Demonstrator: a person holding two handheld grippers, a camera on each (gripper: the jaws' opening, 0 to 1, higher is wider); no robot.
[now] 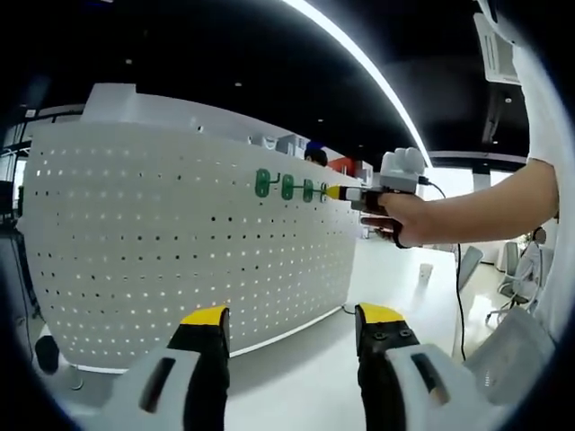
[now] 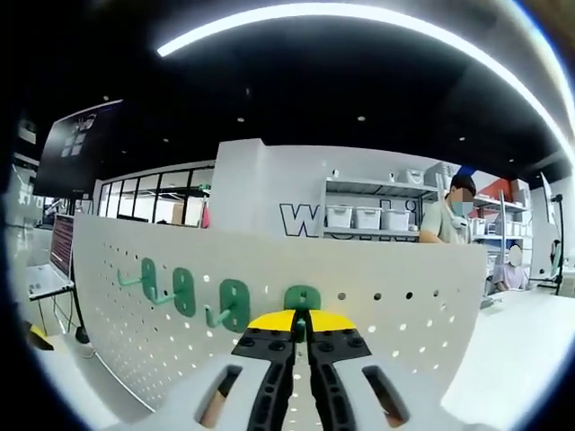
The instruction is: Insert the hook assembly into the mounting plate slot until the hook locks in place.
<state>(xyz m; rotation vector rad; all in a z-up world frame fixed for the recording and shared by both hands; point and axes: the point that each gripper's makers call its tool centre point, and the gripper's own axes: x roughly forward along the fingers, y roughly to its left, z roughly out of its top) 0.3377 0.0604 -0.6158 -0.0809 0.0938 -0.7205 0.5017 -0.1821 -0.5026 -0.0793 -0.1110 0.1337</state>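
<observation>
**Hook meeting the pegboard**

Pegboard (image 2: pixel 269 269) is standing ahead of both jaws. Right gripper (image 2: pixel 302 320) is pinching, jaws nearly closed, a green hook (image 2: pixel 303 297) against the board. Left gripper (image 1: pixel 292 316) is hovering wide open, holding nothing.

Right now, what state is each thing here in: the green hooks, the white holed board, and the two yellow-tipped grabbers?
White perforated board: upright, holes mostly bare.
Three green plastic hooks: mounted in a row on the board.
Fourth green hook: at the board, in the right gripper's closed jaws.
Right gripper: shut on it.
Left gripper: open, holding nothing.
</observation>
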